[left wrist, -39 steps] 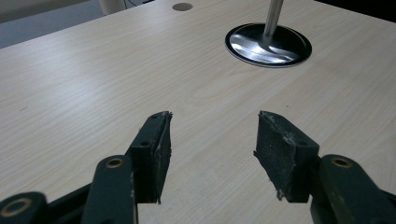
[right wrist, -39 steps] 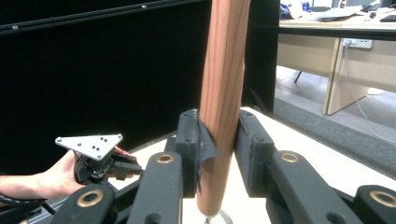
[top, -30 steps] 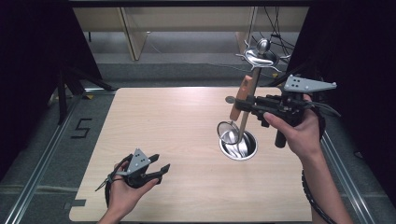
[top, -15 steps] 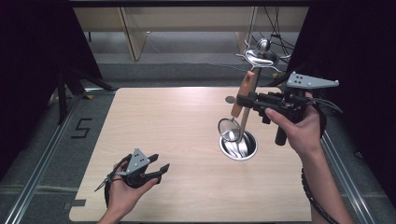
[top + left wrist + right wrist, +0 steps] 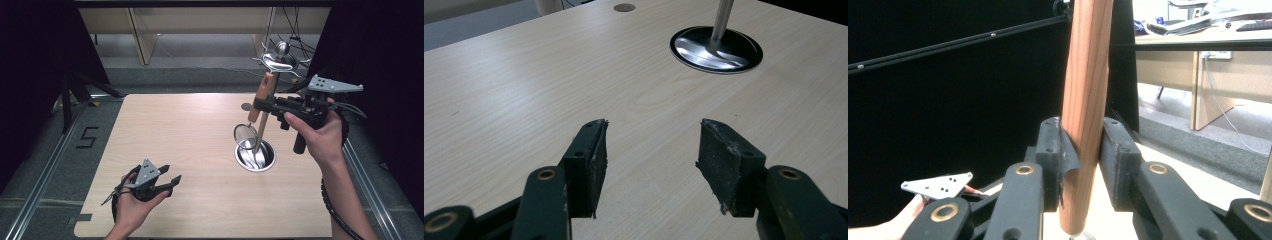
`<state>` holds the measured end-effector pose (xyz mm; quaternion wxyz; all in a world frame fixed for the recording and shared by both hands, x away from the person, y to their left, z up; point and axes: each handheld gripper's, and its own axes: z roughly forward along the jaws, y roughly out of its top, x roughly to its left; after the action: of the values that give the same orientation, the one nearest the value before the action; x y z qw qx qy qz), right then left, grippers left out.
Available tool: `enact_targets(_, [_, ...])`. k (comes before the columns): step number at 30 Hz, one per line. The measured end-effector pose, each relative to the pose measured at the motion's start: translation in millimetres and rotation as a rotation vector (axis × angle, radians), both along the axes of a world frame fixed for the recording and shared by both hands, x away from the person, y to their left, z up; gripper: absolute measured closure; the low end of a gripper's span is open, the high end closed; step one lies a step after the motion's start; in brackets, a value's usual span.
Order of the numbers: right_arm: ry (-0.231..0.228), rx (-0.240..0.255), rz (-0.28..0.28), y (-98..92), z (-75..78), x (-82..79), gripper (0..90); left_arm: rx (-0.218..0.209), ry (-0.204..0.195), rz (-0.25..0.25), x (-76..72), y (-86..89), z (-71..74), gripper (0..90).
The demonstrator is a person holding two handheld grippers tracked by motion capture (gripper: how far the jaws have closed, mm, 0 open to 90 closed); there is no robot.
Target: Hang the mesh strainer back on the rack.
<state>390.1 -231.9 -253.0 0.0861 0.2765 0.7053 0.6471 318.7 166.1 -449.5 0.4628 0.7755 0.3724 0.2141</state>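
A small strainer with a wooden handle [image 5: 262,95] hangs head down, its round mesh head [image 5: 244,134] just above the table. My right gripper [image 5: 261,106] is shut on that wooden handle [image 5: 1087,80], holding it nearly upright beside a metal stand. The stand has a round shiny base [image 5: 256,156] on the table and a hooked top [image 5: 280,56] near the handle's upper end. In the right gripper view the pads [image 5: 1053,145] squeeze the handle from both sides. My left gripper [image 5: 170,181] rests low at the table's front left, jaws open and nothing between its pads [image 5: 729,165]. It points at the stand's base [image 5: 716,42].
The pale wooden table [image 5: 180,130] has a small round hole [image 5: 246,106] behind the stand. Dark curtains flank both sides. Desks and cables stand beyond the far edge. A metal rail [image 5: 45,175] runs along the floor at the left.
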Motion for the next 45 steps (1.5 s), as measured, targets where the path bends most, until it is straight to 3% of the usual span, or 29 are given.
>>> enact_targets(7, [-0.007,0.009,-0.003,0.0,0.2,3.0,73.4,-0.004,0.000,0.004,0.5,0.4,-0.2,44.4])
enact_targets(8, [-0.024,0.009,-0.003,0.0,-0.1,4.2,73.4,-0.005,-0.001,0.003,0.6,0.5,-0.3,44.5])
enact_targets(10, [0.000,0.009,-0.007,0.7,-0.2,3.0,73.4,-0.003,-0.001,0.003,0.3,0.5,0.1,44.5])
enact_targets(18, [-0.007,0.017,-0.012,0.9,-2.0,6.4,73.4,-0.002,-0.002,0.002,0.2,0.7,0.0,44.4])
enact_targets(20, [0.010,0.024,-0.012,1.1,-2.9,6.6,73.4,-0.006,-0.002,-0.001,0.5,0.8,-0.1,44.4])
enact_targets(23, [-0.006,0.029,-0.018,0.7,-3.5,8.3,73.4,-0.002,-0.002,0.001,0.2,0.6,0.0,44.4])
enact_targets(24, [0.011,0.027,-0.020,0.3,-3.2,7.3,73.4,-0.002,-0.002,0.002,0.2,0.6,0.0,44.4])
enact_targets(44, [0.023,0.040,-0.027,-3.5,-5.8,10.8,73.4,-0.004,-0.003,-0.002,0.4,1.0,-0.1,44.4])
enact_targets(45, [0.004,0.040,-0.031,-3.7,-6.2,12.1,73.4,0.000,-0.003,0.002,0.0,0.9,0.1,44.4])
